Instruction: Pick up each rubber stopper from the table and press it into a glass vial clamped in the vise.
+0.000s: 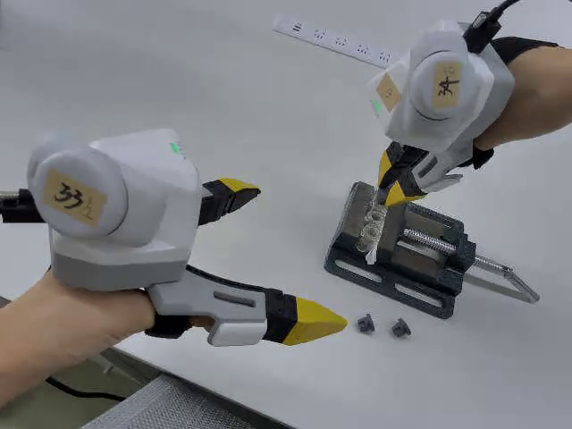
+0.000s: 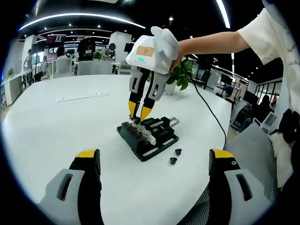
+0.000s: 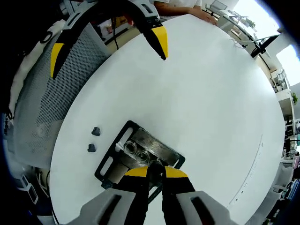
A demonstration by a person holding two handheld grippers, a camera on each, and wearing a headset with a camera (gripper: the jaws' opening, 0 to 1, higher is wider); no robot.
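A black vise [image 1: 420, 268] [image 2: 157, 140] [image 3: 110, 164] stands on the white table with clear glass vials [image 1: 371, 228] [image 3: 130, 148] clamped in a row between its blocks. My right gripper [image 1: 391, 185] [image 2: 139, 112] [image 3: 156, 173] points down at the far end of the row. Its yellow tips are shut on a dark rubber stopper [image 3: 156, 167] right over a vial. Two loose dark stoppers [image 1: 365, 323] [image 1: 400, 328] [image 2: 178, 151] [image 3: 95, 131] lie on the table beside the vise. My left gripper [image 1: 281, 255] [image 2: 154, 157] [image 3: 108, 47] hovers open and holds nothing, well short of the vise.
A white power strip [image 1: 335, 40] [image 2: 82, 97] lies at the far side of the table. The vise's screw handle [image 1: 509, 275] sticks out to the right. The table's edge [image 1: 223, 389] runs close to my left hand, with a mesh chair below. Chairs and people are far behind.
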